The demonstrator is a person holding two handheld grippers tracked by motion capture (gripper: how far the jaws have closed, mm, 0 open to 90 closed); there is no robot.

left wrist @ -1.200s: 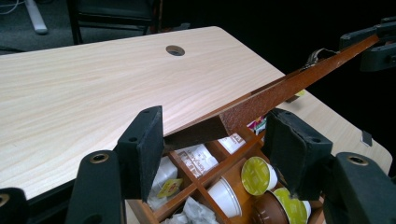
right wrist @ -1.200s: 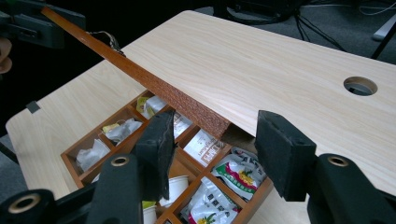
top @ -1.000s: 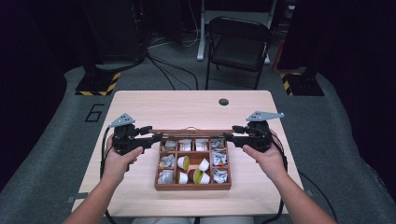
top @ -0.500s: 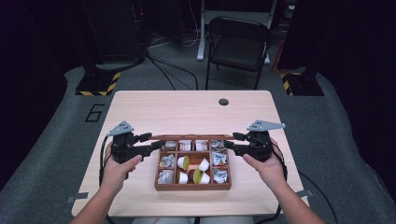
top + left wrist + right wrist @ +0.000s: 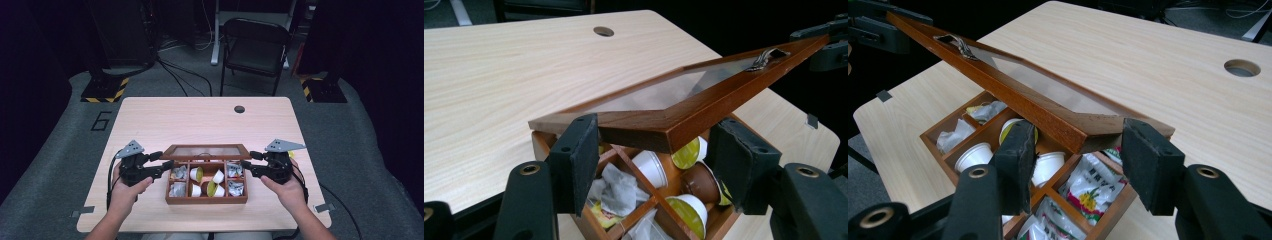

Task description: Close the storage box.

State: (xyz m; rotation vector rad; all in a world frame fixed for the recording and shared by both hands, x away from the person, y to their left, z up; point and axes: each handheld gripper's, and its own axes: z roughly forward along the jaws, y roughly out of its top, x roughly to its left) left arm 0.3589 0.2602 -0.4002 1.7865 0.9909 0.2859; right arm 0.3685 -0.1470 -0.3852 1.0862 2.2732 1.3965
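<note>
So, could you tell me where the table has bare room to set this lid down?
The far half of the table is bare from the lid to the round hole. A narrow bare strip runs along the near edge below the wooden box. It is crowded beside the box, where the left tongs and right tongs grip the lid's ends.
</note>
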